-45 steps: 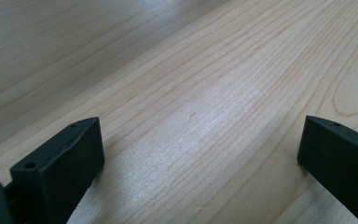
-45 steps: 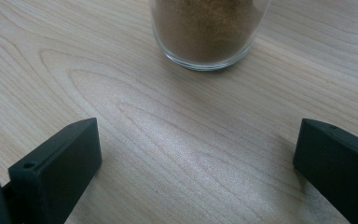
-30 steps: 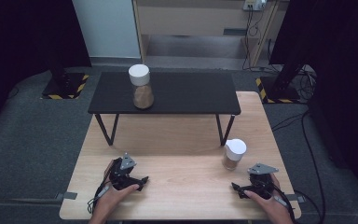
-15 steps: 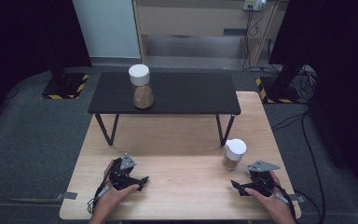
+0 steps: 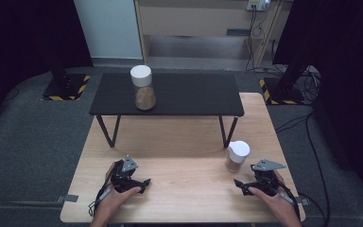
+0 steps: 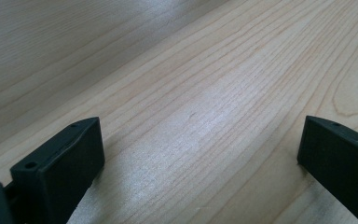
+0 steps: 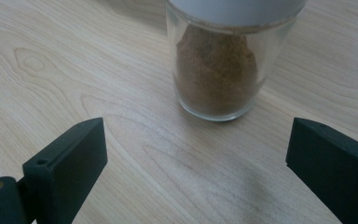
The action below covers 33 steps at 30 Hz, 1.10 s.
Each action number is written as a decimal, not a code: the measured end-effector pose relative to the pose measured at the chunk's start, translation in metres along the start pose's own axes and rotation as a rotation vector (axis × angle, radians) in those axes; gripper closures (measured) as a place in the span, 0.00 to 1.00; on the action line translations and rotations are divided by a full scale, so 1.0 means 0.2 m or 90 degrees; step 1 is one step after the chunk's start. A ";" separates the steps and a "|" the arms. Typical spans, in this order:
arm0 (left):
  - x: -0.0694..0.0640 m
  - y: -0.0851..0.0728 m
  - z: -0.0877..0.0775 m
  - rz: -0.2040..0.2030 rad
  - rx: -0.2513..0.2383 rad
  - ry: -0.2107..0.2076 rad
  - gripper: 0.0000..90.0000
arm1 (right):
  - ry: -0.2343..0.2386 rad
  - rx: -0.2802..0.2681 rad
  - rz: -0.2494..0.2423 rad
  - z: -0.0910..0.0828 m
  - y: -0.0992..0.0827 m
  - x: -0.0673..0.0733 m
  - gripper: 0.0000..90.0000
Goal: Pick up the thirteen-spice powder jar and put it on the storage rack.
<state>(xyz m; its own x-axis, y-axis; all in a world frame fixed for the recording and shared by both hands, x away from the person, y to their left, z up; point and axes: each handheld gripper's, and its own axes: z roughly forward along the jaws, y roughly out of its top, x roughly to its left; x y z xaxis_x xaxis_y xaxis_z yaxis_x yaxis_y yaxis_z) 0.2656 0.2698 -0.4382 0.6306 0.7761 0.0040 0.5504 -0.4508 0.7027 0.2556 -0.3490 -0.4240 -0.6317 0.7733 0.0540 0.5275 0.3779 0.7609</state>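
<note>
I am watching the right gripper (image 5: 242,186) sitting low at the lower right of the high view, resting over the wooden desk (image 5: 184,142). Its fingers (image 7: 70,158) are standing wide apart with nothing between them, though they have just been closing a little. In the right gripper view the nearer jar (image 7: 219,65) is standing upright in the upper middle of the frame, ahead of the fingers and apart from them, with brown powder inside clear glass and a white lid on top. In the high view that jar (image 5: 237,156) is standing just up and left of the right gripper. The left gripper (image 5: 142,185) is lying at the lower left of the high view, its fingers (image 6: 60,163) also spread wide over bare wood, gripping nothing. A second jar (image 5: 144,88) is standing upright on the black bench (image 5: 194,94) in the upper middle of the high view, well apart from both grippers.
</note>
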 end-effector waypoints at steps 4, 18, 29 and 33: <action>0.00 0.00 0.00 0.000 0.000 0.000 0.00 | 0.002 -0.004 -0.001 0.01 0.02 0.00 0.07; 0.00 0.00 0.00 0.000 0.000 0.000 0.00 | -0.001 -0.010 0.010 0.05 0.10 -0.01 0.09; 0.00 0.00 0.00 -0.001 0.003 -0.001 0.00 | -0.009 -0.022 0.027 0.06 0.13 -0.02 0.14; 0.00 0.00 0.00 -0.001 0.003 -0.001 0.00 | -0.011 -0.025 0.025 0.06 0.14 -0.03 0.16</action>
<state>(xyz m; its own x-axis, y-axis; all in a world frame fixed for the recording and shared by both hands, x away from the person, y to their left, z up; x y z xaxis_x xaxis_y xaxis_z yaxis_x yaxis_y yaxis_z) 0.2659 0.2696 -0.4373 0.6302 0.7764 0.0013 0.5547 -0.4514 0.6989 0.2816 -0.3358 -0.4107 -0.6013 0.7956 0.0738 0.5287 0.3269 0.7833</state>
